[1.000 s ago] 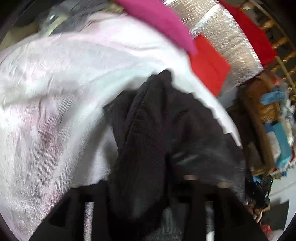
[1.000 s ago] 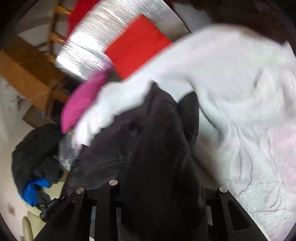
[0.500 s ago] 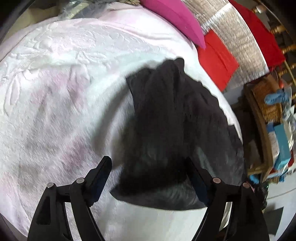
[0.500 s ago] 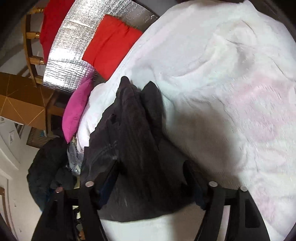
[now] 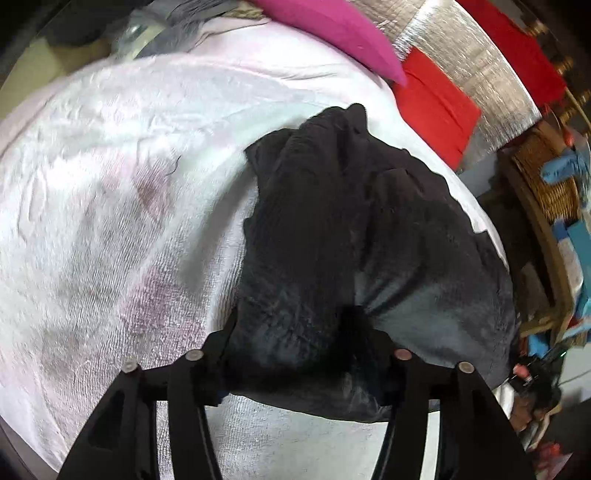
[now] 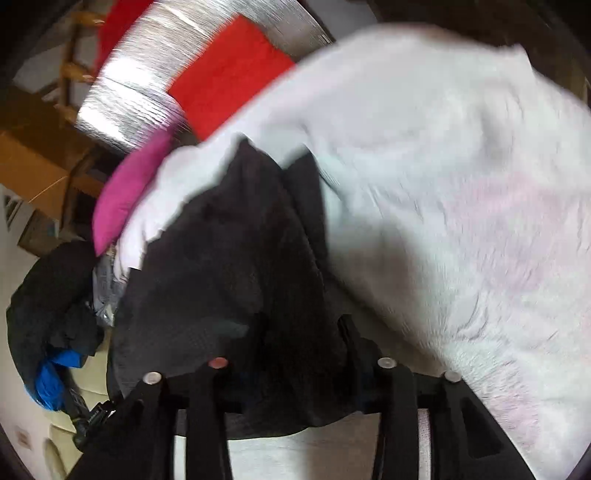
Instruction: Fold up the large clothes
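The black cloth (image 5: 332, 236) lies bunched up on the white blanket (image 5: 110, 192), near its edge. It is not flat and not neat, so the folding looks far from done. I can see 2 or 3 thick lumps in it but no clean fold.

The left gripper (image 5: 295, 332) has just been closing. Its jaws sit on both sides of the near end of the cloth, with a lump of it between them. I cannot tell if they squeeze it yet.

The right gripper (image 6: 299, 332) has also just been closing, with cloth between its jaws. I cannot tell if it pinches.

A pink pillow (image 5: 332, 26) and a red cloth (image 5: 439, 107) lie past the blanket.

What is left, I think: grab the end, pull it flat, then fold it over.
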A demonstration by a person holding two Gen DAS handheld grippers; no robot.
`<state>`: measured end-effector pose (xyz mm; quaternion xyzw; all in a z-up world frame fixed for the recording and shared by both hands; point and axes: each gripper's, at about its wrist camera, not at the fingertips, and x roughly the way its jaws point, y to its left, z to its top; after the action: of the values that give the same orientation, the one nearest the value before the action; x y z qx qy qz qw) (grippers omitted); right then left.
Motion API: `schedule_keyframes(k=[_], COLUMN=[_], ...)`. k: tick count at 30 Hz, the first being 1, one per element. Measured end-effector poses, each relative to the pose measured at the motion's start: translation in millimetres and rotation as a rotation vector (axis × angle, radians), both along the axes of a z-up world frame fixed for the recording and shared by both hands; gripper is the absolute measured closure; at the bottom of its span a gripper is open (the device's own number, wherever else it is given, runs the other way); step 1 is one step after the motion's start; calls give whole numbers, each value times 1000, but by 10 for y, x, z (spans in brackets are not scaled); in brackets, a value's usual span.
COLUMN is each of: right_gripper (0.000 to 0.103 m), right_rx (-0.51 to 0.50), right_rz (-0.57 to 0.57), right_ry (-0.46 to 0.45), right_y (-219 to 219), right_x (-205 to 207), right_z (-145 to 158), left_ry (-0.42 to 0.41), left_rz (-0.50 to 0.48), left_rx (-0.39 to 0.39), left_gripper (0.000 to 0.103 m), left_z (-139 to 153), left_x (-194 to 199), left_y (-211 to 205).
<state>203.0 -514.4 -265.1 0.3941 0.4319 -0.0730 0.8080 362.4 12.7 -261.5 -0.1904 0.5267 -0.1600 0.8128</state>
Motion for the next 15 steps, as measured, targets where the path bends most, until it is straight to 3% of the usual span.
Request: schedule_keyframes(k=[4,7,9,12,15], right_gripper=[44,35,34,25,25], right_rx=[84,60,69,185,303], right_rz=[-63,-152,-194,-134,-40], right_ry=[-32,-72,-138,-219,-216], right_y=[-146,-237,-239,-86,273], right_x=[-120,-338,-531,-653,-627], right_z=[116,296,415,434,266], left_ry=[29,-36,-113,-190,-201], left_rz=[35,87,139,175,143], left_rx=[-33,-27,-12,-67,-124], left_gripper=[38,37,30,27,21], left_z=[50,211,343,418,406], left_x=[-27,-202,-414,-704,-866], left_y=[105,215,281,299,112])
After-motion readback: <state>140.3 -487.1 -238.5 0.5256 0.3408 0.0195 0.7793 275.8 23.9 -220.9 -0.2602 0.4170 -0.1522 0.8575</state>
